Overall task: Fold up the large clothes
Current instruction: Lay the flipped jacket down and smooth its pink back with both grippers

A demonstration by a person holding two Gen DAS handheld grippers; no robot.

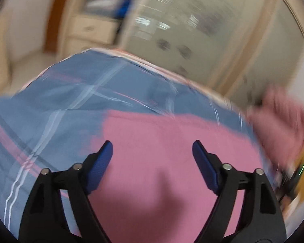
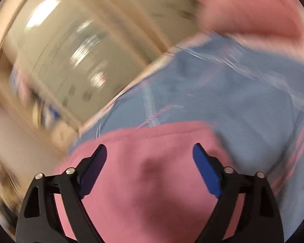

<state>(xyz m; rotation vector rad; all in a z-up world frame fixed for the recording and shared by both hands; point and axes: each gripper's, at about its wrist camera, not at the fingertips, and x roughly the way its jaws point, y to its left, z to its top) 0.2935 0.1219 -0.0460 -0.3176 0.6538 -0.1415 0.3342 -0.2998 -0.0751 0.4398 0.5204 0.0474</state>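
The left gripper [image 1: 152, 148] and right gripper [image 2: 150, 151] both hover with jaws spread wide and empty above the soft pink fabric garment [image 1: 162, 151], which lies flat on a blue plaid bedsheet [image 1: 71, 93].

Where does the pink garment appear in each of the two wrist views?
Left wrist: pink garment fills the lower middle, under the open fingers.
Right wrist: pink garment fills the lower middle, under the open fingers.
Shared landmark: blue plaid sheet beneath it.
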